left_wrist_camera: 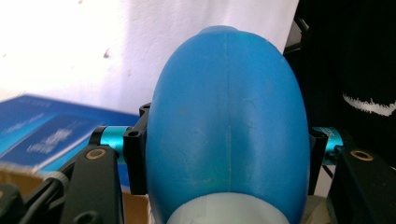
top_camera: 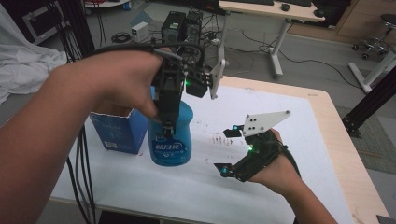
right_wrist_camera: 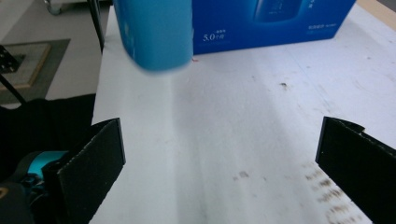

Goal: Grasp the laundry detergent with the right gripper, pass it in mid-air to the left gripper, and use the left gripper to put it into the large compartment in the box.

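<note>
A blue plastic bottle (top_camera: 171, 142) with a printed label hangs from my left gripper (top_camera: 167, 125), which points down and is shut on the bottle's upper part. In the left gripper view the bottle's rounded blue body (left_wrist_camera: 229, 116) bulges between the two jaws. Its base (right_wrist_camera: 154, 32) looks blurred and seems to hang just above the white table top (top_camera: 285, 112). To the right of the bottle, my right gripper (top_camera: 225, 150) is held low over the table, open, with its jaws wide apart and nothing between them (right_wrist_camera: 219, 158).
A blue cardboard box (top_camera: 116, 130), open at the top, stands on the table's left side just behind the bottle (right_wrist_camera: 275, 23). Dark smudges (top_camera: 219, 139) mark the white surface near the right gripper. Cables hang off the left edge (top_camera: 84, 154).
</note>
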The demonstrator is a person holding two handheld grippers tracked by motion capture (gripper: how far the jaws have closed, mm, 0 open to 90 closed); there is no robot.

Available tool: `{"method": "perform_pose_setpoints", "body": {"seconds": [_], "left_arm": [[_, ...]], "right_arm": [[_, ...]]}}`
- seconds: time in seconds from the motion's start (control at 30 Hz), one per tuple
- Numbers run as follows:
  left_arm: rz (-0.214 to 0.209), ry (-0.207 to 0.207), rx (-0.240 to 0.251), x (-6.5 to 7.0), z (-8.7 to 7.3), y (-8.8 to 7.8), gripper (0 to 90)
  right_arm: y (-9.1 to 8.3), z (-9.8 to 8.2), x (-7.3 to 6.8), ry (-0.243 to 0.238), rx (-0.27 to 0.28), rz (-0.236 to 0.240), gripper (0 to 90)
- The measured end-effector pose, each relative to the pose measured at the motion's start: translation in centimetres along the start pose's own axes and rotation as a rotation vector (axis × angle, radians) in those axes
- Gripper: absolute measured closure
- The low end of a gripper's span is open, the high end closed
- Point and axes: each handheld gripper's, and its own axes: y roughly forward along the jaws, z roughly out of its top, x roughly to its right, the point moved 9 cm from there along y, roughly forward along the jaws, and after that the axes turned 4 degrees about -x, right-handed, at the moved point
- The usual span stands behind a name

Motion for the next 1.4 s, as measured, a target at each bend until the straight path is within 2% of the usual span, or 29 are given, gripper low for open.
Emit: {"method": "perform_pose_setpoints", "body": {"seconds": [0.1,0.23,0.33,0.4,0.43,0.5,0.7,0.8,0.9,1.03,1.13,1.27,1.4], "left_arm": [[0.003,-0.048,0.016,-0.8,-0.9,-1.8,38.5],[-0.01,-0.146,0.033,-1.9,-2.4,-4.2,38.5],[-0.023,-0.23,0.052,-2.7,-3.6,-5.8,38.4],[-0.039,-0.308,0.064,-3.4,-4.5,-6.9,38.4],[-0.044,-0.326,0.065,-3.7,-4.8,-7.2,38.4],[-0.052,-0.395,0.072,-4.3,-5.7,-8.0,38.4],[-0.016,-0.63,0.11,-6.3,-8.1,-10.2,38.4],[-0.03,-0.753,0.113,-7.1,-9.6,-10.5,38.4],[-0.044,-0.844,0.095,-7.7,-10.7,-10.0,38.4],[-0.029,-0.93,0.057,-8.5,-11.7,-9.1,38.4],[-0.019,-0.965,0.039,-9.1,-12.3,-8.3,38.4],[-0.026,-0.989,0.019,-9.9,-12.7,-7.0,38.4],[-0.032,-0.973,0.003,-10.6,-12.7,-5.3,38.4]], "right_arm": [[-1.0,0.0,0.4,-0.006,-0.017,-0.022,0.7],[-2.4,0.1,1.1,-0.008,-0.039,-0.042,0.7],[-3.1,-0.1,1.5,-0.014,-0.082,-0.054,0.8],[-3.5,-0.2,1.6,-0.013,-0.102,-0.056,0.8],[-3.7,-0.3,1.7,-0.023,-0.112,-0.062,0.8],[-3.9,-0.3,1.7,-0.024,-0.122,-0.063,0.8],[-4.0,-0.4,1.7,-0.034,-0.143,-0.066,0.8],[-3.9,-0.3,1.7,-0.037,-0.144,-0.067,0.8],[-3.7,-0.3,1.7,-0.036,-0.145,-0.067,0.9],[-3.7,-0.2,1.7,-0.035,-0.148,-0.069,0.8],[-3.7,-0.3,1.8,-0.033,-0.148,-0.074,0.9],[-3.9,-0.3,1.8,-0.027,-0.146,-0.079,0.9],[-3.9,-0.4,1.9,-0.023,-0.145,-0.081,0.9]]}}
